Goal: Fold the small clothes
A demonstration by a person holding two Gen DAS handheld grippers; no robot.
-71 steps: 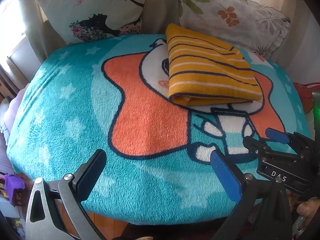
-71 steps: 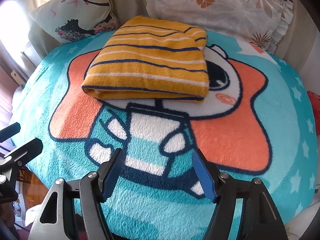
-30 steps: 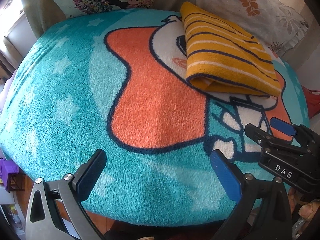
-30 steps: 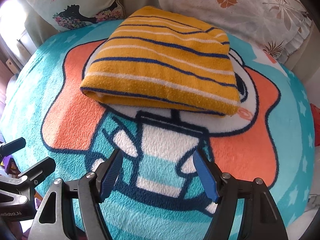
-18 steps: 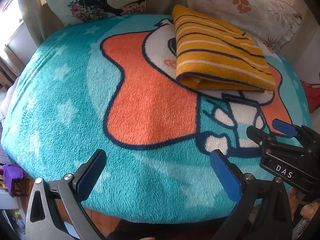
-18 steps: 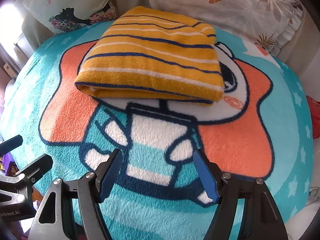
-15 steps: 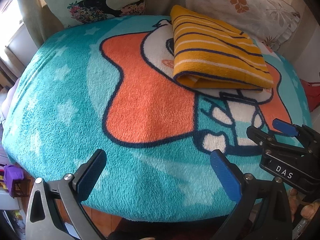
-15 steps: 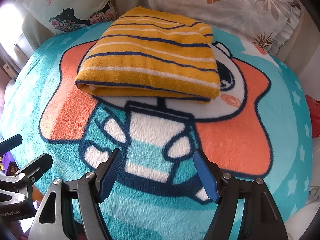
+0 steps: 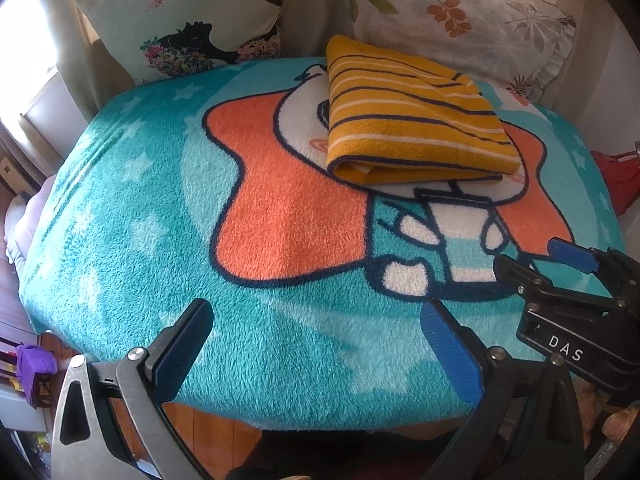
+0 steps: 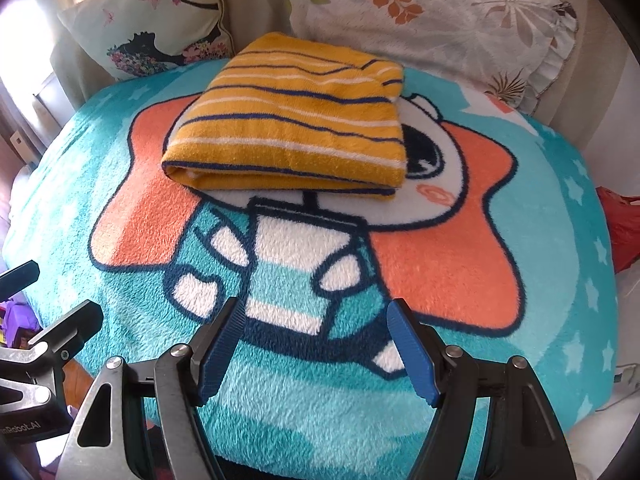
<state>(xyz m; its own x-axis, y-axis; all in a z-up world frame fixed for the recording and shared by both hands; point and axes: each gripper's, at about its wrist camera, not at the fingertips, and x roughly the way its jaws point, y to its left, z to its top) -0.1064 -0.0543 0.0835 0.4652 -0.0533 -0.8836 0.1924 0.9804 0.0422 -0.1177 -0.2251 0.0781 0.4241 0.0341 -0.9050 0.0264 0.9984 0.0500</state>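
Both wrist views have drifted a little back and up since a second ago, so the striped yellow garment [image 10: 292,120] now sits farther from the fingertips, while the garment itself keeps the same shape and spot. It lies as a flat, squared bundle of several layers on the teal cartoon blanket [image 9: 132,216], over the white face of the printed figure and just in front of the two pillows, its folded edge facing the grippers. The left gripper [image 9: 320,344] hovers near the blanket's front edge with its blue pads spread wide and nothing between them. The right gripper [image 10: 316,348] hangs beside it, equally spread and empty. Judging by the tidy bundle and both tools standing well apart from it, this piece looks finished.
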